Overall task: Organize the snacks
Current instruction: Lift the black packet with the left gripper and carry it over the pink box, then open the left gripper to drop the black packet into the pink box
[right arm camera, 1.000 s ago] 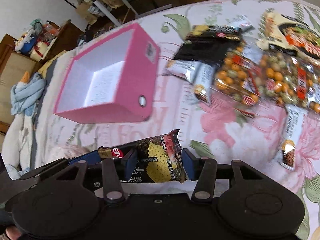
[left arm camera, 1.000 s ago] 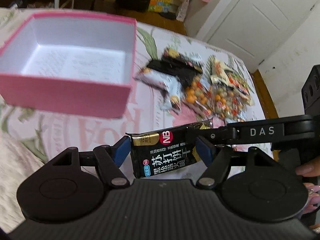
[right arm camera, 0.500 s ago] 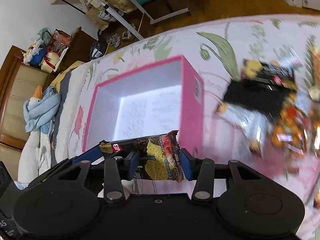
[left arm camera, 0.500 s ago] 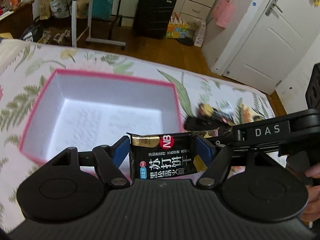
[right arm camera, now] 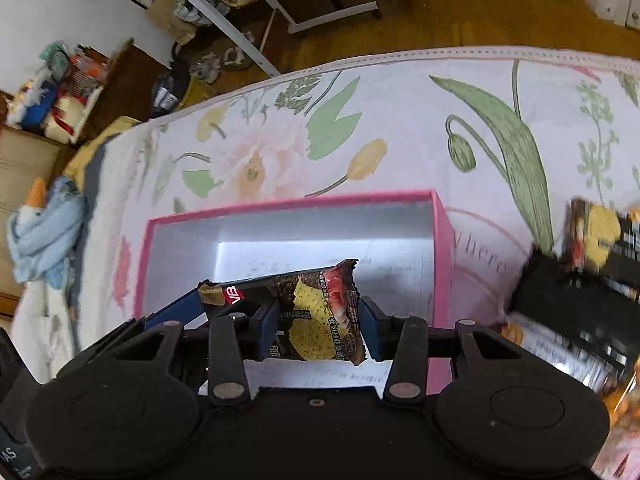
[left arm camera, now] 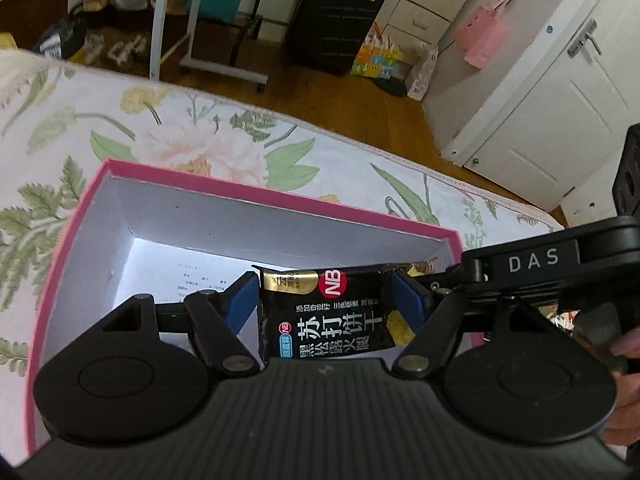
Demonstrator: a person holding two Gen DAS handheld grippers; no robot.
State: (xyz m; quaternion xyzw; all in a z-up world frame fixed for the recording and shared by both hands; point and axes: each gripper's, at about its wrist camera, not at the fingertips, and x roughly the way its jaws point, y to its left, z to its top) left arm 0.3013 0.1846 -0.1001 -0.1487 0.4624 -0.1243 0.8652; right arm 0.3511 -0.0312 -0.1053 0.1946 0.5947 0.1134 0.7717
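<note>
- Left wrist view: the left gripper (left arm camera: pixel 325 300) holds one end of a black cracker packet (left arm camera: pixel 336 314) between its two blue pads (left arm camera: pixel 240 300). Both pads touch the sides of the packet, so the jaws are closed on it at a medium width.
- The packet hangs over the open pink box (left arm camera: pixel 248 196), above its white inside. The box stands on a floral bedsheet (left arm camera: pixel 180 128).
- From the right side comes the other gripper, a black bar with the letters "DAS", and it reaches the far end of the same packet. A person's fingers (left arm camera: pixel 624 350) show at the right edge.
- Behind the bed there are a black suitcase (left arm camera: pixel 334 16) and a white door (left arm camera: pixel 560 112).
- Right wrist view: the right gripper (right arm camera: pixel 318 326) grips the other end of the packet (right arm camera: pixel 316 316), the end with a yellow cracker picture. The jaws are narrow and the pads press on the wrapper.
- Here also the packet is over the pink box (right arm camera: pixel 288 204), and the left gripper's blue finger (right arm camera: pixel 176 310) touches its left end.
- At the right, blurred, lies a pile of other snack packets (right arm camera: pixel 580 300) on the sheet beside the box; I think some are black, but details are not clear.
</note>
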